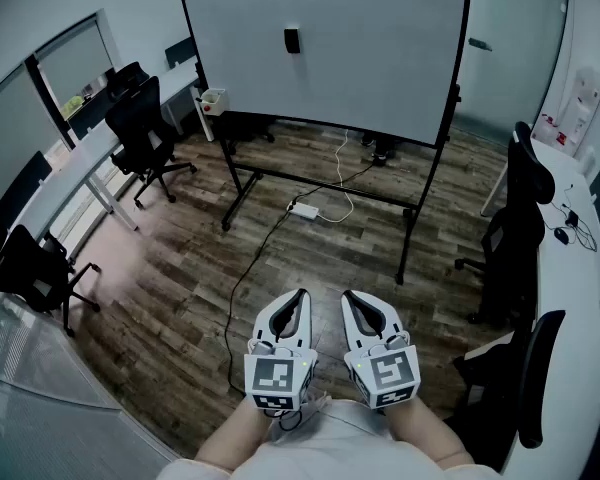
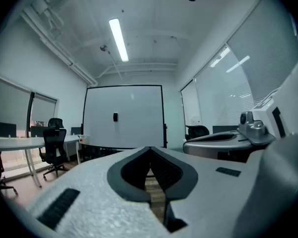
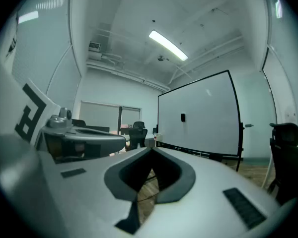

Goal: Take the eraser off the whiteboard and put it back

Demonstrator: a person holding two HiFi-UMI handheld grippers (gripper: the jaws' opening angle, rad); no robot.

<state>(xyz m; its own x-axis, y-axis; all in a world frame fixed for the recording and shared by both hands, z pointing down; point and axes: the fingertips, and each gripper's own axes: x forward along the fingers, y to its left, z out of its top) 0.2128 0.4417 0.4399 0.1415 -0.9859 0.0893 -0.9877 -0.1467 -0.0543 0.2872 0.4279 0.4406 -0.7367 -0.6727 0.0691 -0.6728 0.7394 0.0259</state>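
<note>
Nearest the head camera, the person's forearms [image 1: 242, 430] reach in from the bottom edge. They hold the left gripper [image 1: 300, 296] and the right gripper [image 1: 347, 296] side by side, close together and level, above the wood floor [image 1: 170, 298]. Both point toward the whiteboard [image 1: 380, 58] across the room.

The left gripper view shows its white fingers [image 2: 89, 192] brought together at the tips, with nothing between them. Only floor shows through the dark slot behind the tips. The right gripper view shows the same: its fingers [image 3: 213, 192] meet at the tips and grip nothing.

The eraser [image 1: 292, 40] is a small dark block stuck on the whiteboard's face, in the upper middle of the panel. It is well apart from both grippers. It shows in the left gripper view [image 2: 115, 116] above the closed tips and slightly left, and in the right gripper view [image 3: 183, 117] above and to the right.

The board stands upright on a black frame. A black cable [image 1: 242, 278] runs across the floor to a white power strip [image 1: 304, 210] beneath it. Black office chairs [image 1: 145, 133] stand by a long white surface [image 1: 75, 168] at the left, and more chairs stand at the right.
</note>
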